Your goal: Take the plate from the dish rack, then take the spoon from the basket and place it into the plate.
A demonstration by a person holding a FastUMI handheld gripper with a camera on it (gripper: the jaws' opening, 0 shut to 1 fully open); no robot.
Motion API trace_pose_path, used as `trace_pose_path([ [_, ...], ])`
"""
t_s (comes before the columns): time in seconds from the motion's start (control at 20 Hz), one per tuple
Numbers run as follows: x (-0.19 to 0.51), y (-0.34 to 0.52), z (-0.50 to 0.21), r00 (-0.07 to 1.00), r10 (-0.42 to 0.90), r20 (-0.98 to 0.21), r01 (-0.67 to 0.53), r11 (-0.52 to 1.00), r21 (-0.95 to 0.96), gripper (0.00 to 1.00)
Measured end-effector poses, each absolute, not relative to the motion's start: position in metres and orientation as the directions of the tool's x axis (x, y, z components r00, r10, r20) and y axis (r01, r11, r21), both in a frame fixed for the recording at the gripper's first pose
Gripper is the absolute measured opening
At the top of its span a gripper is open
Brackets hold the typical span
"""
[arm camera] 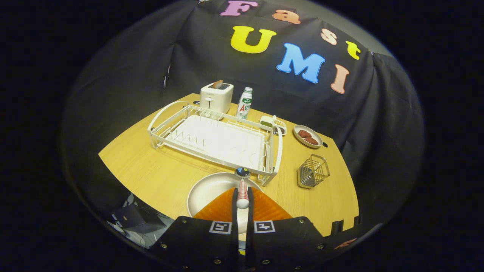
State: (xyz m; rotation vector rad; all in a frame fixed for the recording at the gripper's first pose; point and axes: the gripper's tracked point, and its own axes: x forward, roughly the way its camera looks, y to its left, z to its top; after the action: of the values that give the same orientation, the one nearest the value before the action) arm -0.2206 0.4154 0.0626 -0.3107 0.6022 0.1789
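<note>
Tool (pixel 242 196) fingers clamped on spoon (pixel 242 189) above plate (pixel 206 190), beside dish rack (pixel 215 138).

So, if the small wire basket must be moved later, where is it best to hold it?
Grip the basket by its upper rim wire, coming from above: it stands upright with the open top free. The hand-held gripper is shut on the spoon above the plate.

The table (pixel 159 170) looks like pale wood with fine, matt grain; the dish rack (pixel 211 139) is white coated wire over a smooth tray. The basket (pixel 313 172) is shiny metal wire; the plate (pixel 211 189) looks smooth, glossy ceramic.
</note>
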Motion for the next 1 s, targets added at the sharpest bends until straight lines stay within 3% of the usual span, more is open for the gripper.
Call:
trace_pose_path([
  [0.85,-0.216,0.419,-0.004,0.718,0.070,-0.692,-0.286,0.937,-0.202,0.07],
  [1.0,-0.223,0.416,-0.018,0.680,0.080,-0.729,-0.294,0.940,-0.171,0.12],
])
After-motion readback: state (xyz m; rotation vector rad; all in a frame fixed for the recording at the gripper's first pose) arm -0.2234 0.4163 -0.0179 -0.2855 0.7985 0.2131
